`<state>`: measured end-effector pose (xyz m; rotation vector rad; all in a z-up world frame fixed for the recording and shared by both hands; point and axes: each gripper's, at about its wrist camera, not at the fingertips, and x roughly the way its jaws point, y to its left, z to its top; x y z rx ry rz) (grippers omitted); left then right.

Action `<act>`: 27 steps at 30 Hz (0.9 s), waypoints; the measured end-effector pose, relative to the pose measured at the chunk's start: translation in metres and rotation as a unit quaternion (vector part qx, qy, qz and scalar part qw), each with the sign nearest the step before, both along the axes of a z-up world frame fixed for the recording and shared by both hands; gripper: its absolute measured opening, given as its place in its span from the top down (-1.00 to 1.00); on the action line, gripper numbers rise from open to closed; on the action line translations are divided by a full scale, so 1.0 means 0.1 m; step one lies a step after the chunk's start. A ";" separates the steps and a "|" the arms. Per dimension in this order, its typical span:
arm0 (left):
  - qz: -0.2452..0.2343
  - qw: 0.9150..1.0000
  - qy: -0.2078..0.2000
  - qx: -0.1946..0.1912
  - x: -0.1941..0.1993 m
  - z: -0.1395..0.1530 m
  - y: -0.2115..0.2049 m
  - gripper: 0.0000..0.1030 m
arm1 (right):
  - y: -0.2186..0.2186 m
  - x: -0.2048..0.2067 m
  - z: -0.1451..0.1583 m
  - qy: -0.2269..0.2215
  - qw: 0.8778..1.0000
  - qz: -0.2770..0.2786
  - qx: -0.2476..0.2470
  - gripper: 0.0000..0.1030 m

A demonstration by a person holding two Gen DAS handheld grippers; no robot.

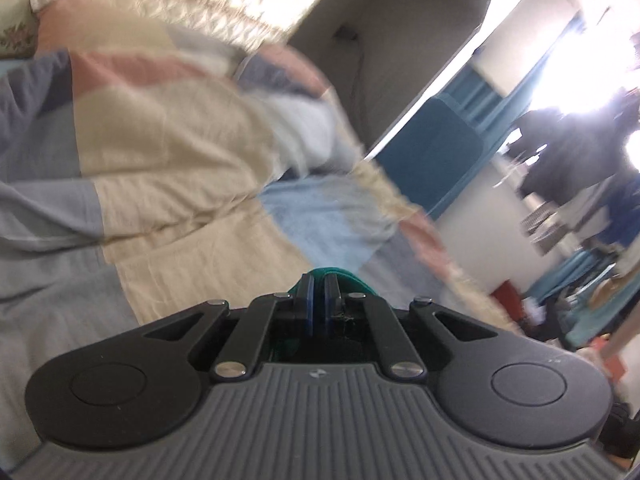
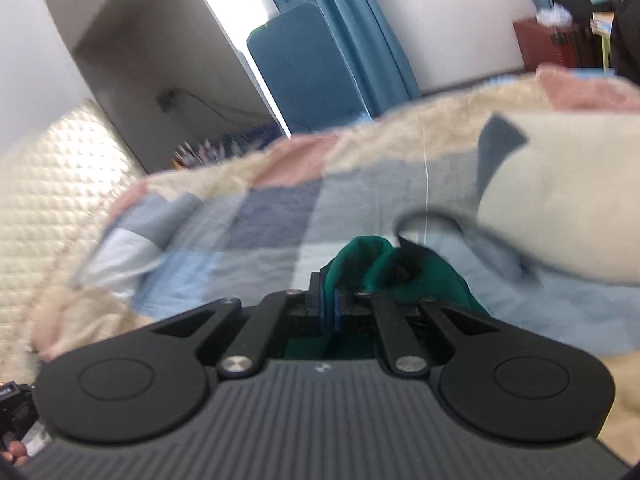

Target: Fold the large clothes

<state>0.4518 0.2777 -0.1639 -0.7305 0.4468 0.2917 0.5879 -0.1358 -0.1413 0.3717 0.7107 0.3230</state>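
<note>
My left gripper [image 1: 319, 280] is shut on a fold of green garment [image 1: 346, 276]; only a small green edge shows past the fingertips. My right gripper [image 2: 330, 280] is shut on the same green garment [image 2: 360, 260], which bunches up above and to the right of the fingers, with a dark loop of cloth [image 2: 428, 220] beside it. Both grippers hang over a patchwork quilt [image 1: 160, 160] in beige, blue, grey and pink, which also shows in the right wrist view [image 2: 260, 220]. Both views are motion-blurred.
A cream quilted bedcover [image 2: 52, 184] lies under the quilt. A white wall [image 1: 372, 60], teal curtains [image 2: 352, 32] and a teal panel [image 1: 444, 148] stand behind the bed. Cluttered furniture and a bright window [image 1: 580, 60] lie at the far right.
</note>
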 end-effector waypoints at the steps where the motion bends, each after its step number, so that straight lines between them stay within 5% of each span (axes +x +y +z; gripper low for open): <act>1: 0.002 1.000 0.009 -0.002 0.08 -0.09 0.02 0.89 | 0.03 0.08 -0.11 0.013 1.000 -0.002 -0.001 0.86; 8: 0.003 0.997 0.069 -0.028 0.36 -0.62 0.23 0.88 | 0.16 0.30 -0.75 0.072 0.997 0.008 -0.013 0.86; 15: -0.009 0.998 0.049 -0.041 0.26 -0.52 0.23 0.83 | 0.13 0.21 -0.73 0.059 0.998 0.026 -0.021 0.81; 19: -0.012 0.999 0.033 -0.026 0.04 -0.30 0.09 -0.20 | 0.11 0.05 -0.58 0.046 0.998 0.037 -0.026 0.79; 21: -0.013 1.000 0.017 -0.014 -0.12 -0.16 0.00 -0.22 | 0.09 -0.04 -0.48 0.035 0.998 0.038 -0.032 0.78; 23: -0.012 1.000 0.010 -0.006 -0.30 -0.04 -0.09 -0.22 | 0.07 -0.15 -0.40 0.030 0.998 0.040 -0.035 0.64; 25: -0.016 1.000 0.001 0.006 -0.46 0.06 -0.18 -0.23 | 0.05 -0.30 -0.32 0.024 0.998 0.049 -0.040 0.21; 27: -0.022 0.999 -0.003 0.026 -0.62 0.16 -0.31 -0.23 | 0.02 -0.46 -0.23 0.014 0.997 0.059 -0.044 0.01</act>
